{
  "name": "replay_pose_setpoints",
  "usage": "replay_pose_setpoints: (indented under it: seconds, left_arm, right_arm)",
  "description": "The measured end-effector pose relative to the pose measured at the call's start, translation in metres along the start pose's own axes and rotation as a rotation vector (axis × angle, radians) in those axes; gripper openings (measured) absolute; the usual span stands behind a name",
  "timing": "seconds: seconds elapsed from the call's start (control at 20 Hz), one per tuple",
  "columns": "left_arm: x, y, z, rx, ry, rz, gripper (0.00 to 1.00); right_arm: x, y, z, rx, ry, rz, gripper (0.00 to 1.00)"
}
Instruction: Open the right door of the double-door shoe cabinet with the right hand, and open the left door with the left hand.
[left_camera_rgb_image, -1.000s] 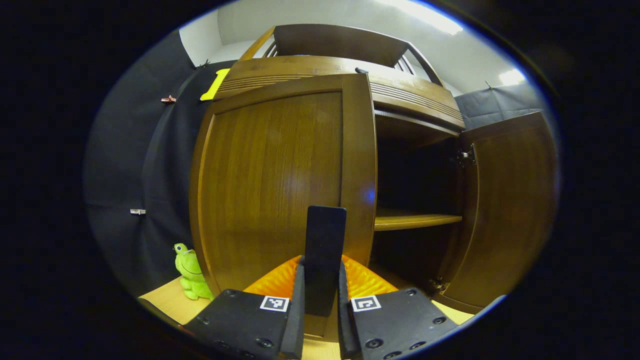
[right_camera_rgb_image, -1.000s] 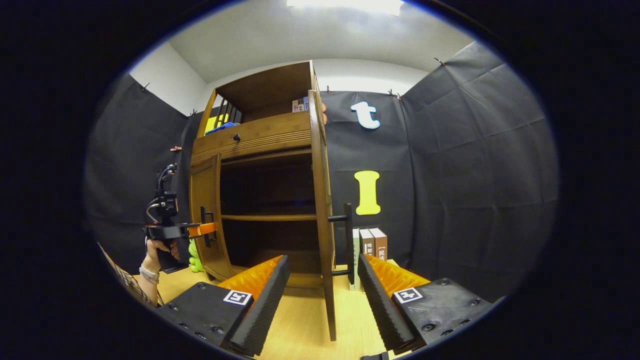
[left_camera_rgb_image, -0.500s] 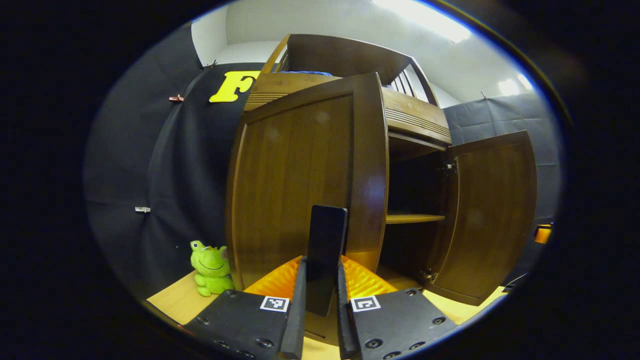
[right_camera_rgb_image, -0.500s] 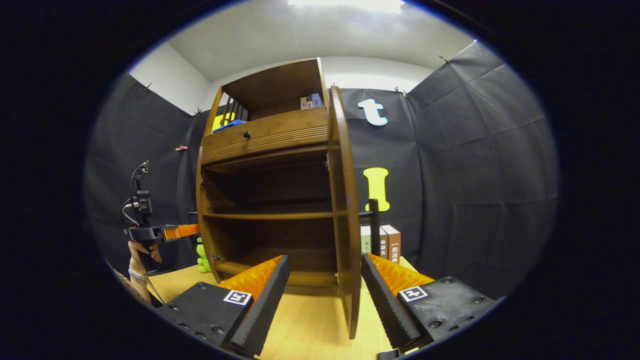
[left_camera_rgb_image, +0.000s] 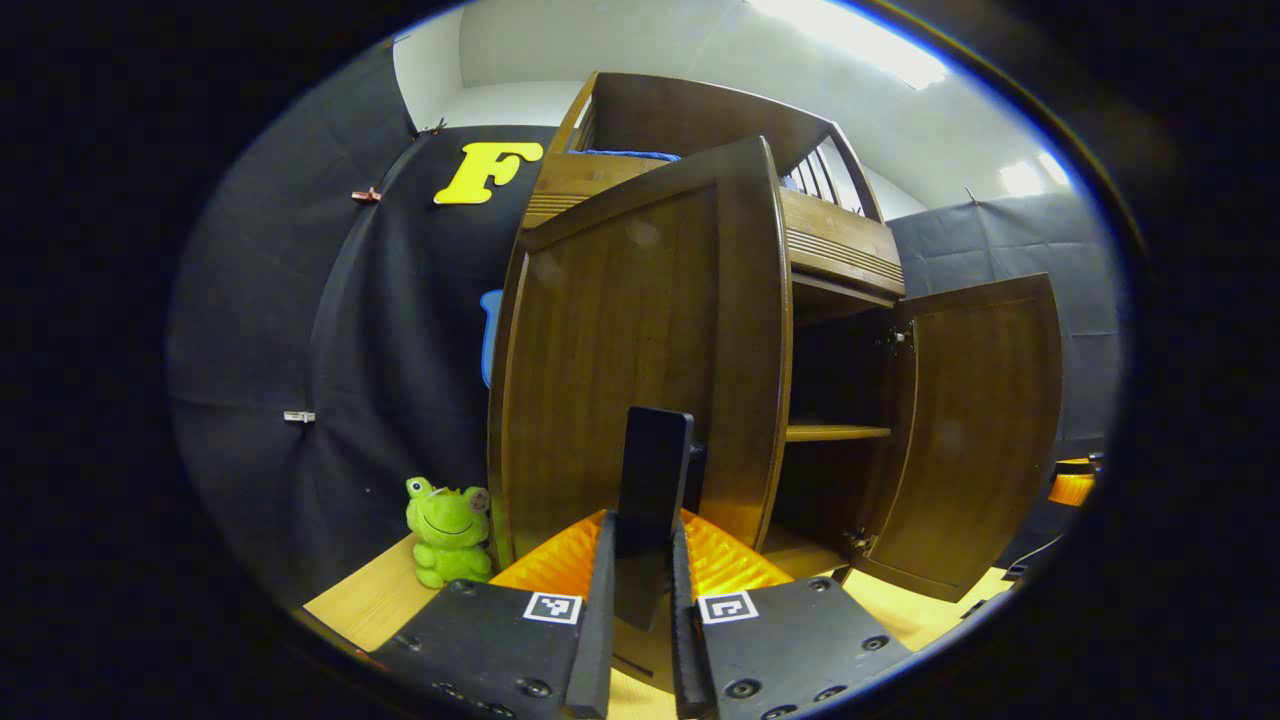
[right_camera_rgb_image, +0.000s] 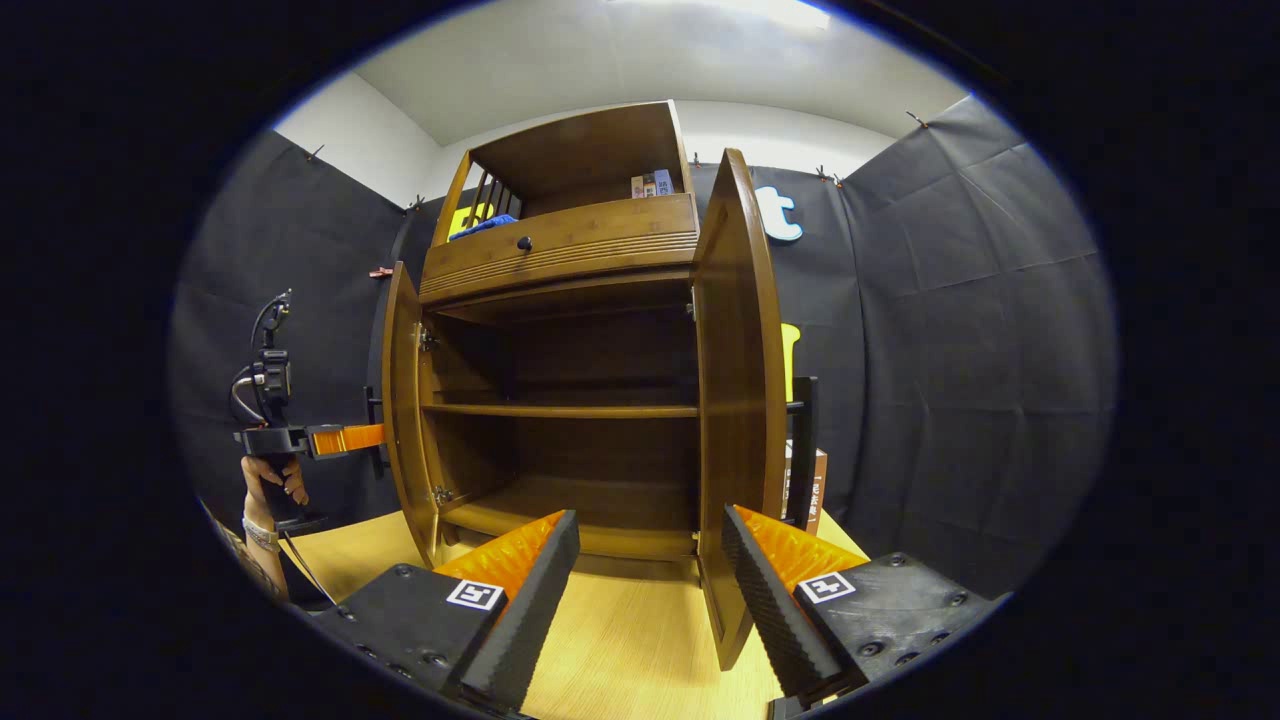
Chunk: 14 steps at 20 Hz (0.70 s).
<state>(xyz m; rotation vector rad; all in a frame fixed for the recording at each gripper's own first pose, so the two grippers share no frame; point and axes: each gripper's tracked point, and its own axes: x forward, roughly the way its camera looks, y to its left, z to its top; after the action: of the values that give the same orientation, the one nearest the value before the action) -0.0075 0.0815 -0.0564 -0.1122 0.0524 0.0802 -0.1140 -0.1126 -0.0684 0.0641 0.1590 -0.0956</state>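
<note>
- Left gripper view: my left gripper is clamped on the left door handle, a dark upright bar, both fingers pressing its lower part.
- Left door of the shoe cabinet is swung well out, its outer face toward me and its free edge on the right.
- Right door stands wide open too, inner face showing, hinges at its left edge.
- Between the doors the inside is dark; I can see one shelf, the rest too dim to tell.
- Green frog toy sits on the wooden floor just left of the left door.
- Right gripper view: my right gripper is spread open and grasps nothing, fingers apart over the floor in front of the cabinet.
- Right door hangs open just ahead, edge-on between my fingers; its handle sticks out on the far side.
- Left door is open at the cabinet's left; my left gripper reaches in to its outer side, held by my hand.
- Books stand behind the right door, mostly hidden.
- Drawer with a knob sits above the open compartment.
</note>
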Motion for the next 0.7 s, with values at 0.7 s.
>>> replay_pose_setpoints:
  seconds: [0.7]
  left_arm:
    - [-0.060,0.087,0.008,0.027,-0.057,0.228,0.24]
  right_arm:
    - [0.015,0.052,-0.005,-0.015,0.012,0.087,0.91]
